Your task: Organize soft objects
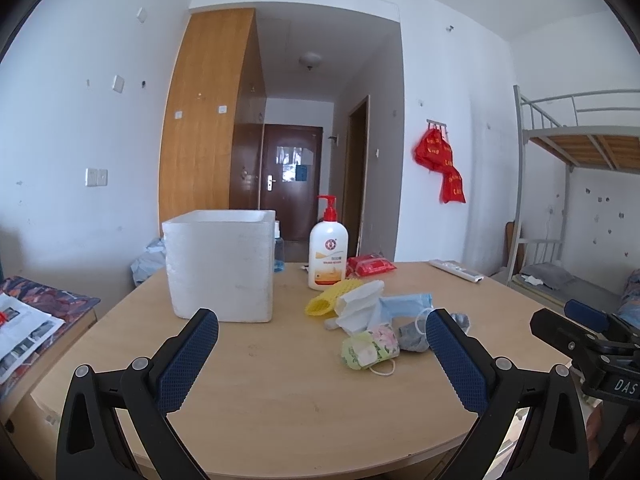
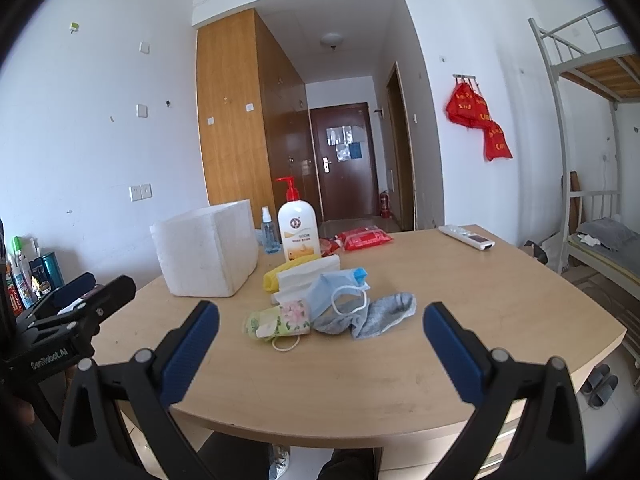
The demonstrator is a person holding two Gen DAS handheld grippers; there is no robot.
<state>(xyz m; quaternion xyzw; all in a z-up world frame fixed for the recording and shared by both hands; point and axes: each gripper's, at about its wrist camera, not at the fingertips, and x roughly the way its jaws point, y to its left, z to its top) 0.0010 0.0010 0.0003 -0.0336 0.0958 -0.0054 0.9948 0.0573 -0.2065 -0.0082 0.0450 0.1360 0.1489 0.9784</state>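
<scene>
A heap of soft items lies mid-table: a floral mask (image 1: 370,350) (image 2: 280,318), a grey sock (image 2: 370,314) (image 1: 416,336), a blue mask (image 2: 334,286) (image 1: 406,304), white tissue (image 1: 360,306) (image 2: 308,274) and a yellow foam net (image 1: 326,300) (image 2: 280,274). A white foam box (image 1: 222,264) (image 2: 206,248) stands to their left. My left gripper (image 1: 322,356) is open, low over the table in front of the box and the heap. My right gripper (image 2: 320,350) is open too, just short of the heap, holding nothing.
Behind the heap stand a lotion pump bottle (image 1: 327,250) (image 2: 298,228), a small spray bottle (image 2: 269,234), a red wipes pack (image 1: 370,266) (image 2: 362,239) and a remote (image 2: 466,237). The round wooden table (image 2: 400,360) ends close below the grippers. A bunk bed (image 1: 580,184) stands right.
</scene>
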